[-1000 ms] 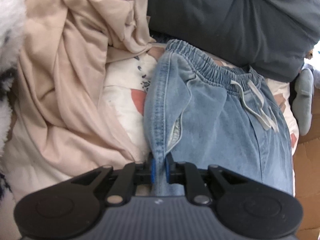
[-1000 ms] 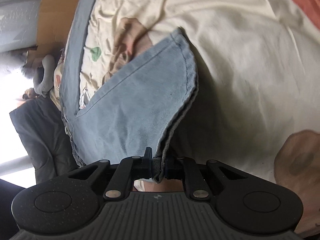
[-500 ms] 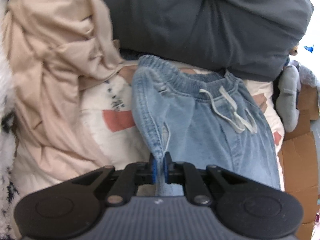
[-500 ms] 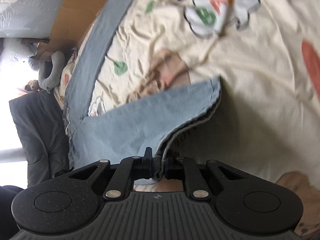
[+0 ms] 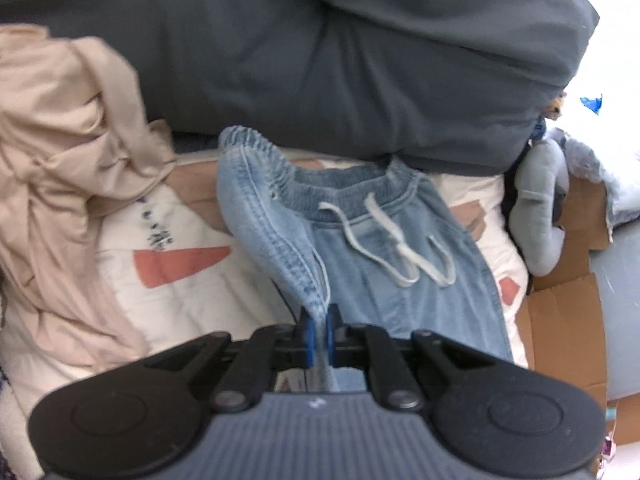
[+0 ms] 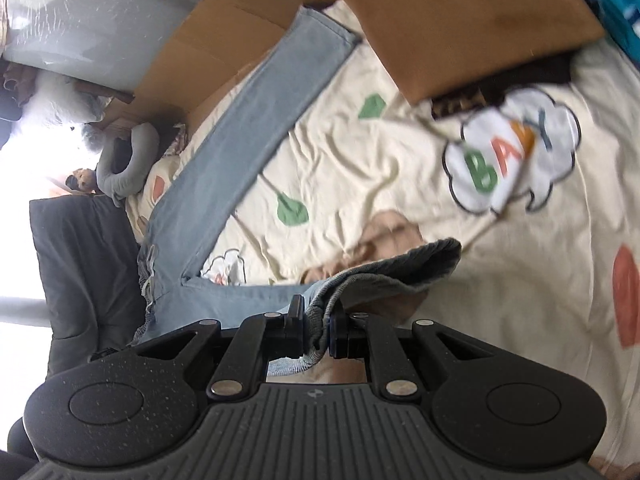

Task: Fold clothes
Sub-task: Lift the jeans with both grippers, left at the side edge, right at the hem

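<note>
Lying across the bed [image 6: 380, 184], which wears a cream sheet with printed shapes, the light blue jeans [image 5: 384, 280] are the garment in work, and both tongs hold them by one side. From the left wrist view the waistband sits close under a big dark grey cushion [image 5: 360, 60], and a beige garment [image 5: 60, 152] is heaped to the left, probably waiting for its turn. One leg is spread flat toward the cardboard [image 6: 460, 16] at the far end, while the other leg is lifted at its hem. I judge the aim is to bring this half over the flat one, so the two grips are on the same edge.

The left tongs [image 5: 319, 334] are pressed together on the side seam near the waist. The right tongs [image 6: 316, 330] pinch the thick hem of the raised leg.

On the sheet a white cloud print [image 6: 516, 156] shows coloured letters, "BA" and "Y"; a crease hides the rest. I can read no brand on the jeans.
</note>
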### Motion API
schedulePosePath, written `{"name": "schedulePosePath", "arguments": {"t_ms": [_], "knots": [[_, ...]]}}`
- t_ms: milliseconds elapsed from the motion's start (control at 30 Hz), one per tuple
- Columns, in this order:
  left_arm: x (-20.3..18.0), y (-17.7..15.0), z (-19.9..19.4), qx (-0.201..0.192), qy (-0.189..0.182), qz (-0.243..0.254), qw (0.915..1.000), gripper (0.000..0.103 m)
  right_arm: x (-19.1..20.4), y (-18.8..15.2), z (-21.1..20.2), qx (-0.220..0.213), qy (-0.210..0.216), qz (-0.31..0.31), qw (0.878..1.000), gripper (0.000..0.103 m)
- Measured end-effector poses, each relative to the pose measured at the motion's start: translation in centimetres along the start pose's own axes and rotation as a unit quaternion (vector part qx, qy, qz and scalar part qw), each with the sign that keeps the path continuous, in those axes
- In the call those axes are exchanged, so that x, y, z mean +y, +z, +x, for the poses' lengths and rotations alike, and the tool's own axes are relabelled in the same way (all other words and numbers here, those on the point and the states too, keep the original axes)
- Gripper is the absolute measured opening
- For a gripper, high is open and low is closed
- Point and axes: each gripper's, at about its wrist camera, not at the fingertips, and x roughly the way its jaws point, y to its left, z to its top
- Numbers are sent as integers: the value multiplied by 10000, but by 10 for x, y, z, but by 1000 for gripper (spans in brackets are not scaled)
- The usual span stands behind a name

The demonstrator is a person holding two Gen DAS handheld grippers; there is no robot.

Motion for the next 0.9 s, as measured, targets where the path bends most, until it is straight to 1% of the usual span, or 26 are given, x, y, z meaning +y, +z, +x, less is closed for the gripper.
{"name": "schedulePosePath", "arguments": {"t_ms": [100,233,300,400,433,500,567,667,733,800,900], "knots": [[-19,3,-5,-72,38,55,10000,5,0,16,1,25,59,77,9999,9],[-42,4,-11,-143,218,203,9995,5,1,42,6,-2,190,63,9998,9],[-47,6,-11,-151,207,169,9995,5,1,56,9,-46,248,98,9996,9],[-53,10,-4,-177,155,107,9997,6,8,75,15,-83,199,8,9998,9],[-57,8,0,-222,217,132,9994,6,11,81,17,-95,178,-26,9998,9],[-65,4,9,-316,354,188,9987,6,19,94,22,-111,100,-94,9998,9],[-75,1,17,-382,399,205,9983,6,23,106,30,-145,10,-67,9999,9],[-93,2,24,-410,194,379,9983,6,21,125,44,-184,-178,78,9996,9],[-106,4,29,-350,69,496,9981,6,16,135,54,-83,-399,167,9990,9],[-118,4,37,-304,35,685,9972,5,9,143,62,-4,-545,282,9981,9],[-130,2,49,-227,16,689,9974,5,0,152,72,31,-642,445,9969,9]]}}
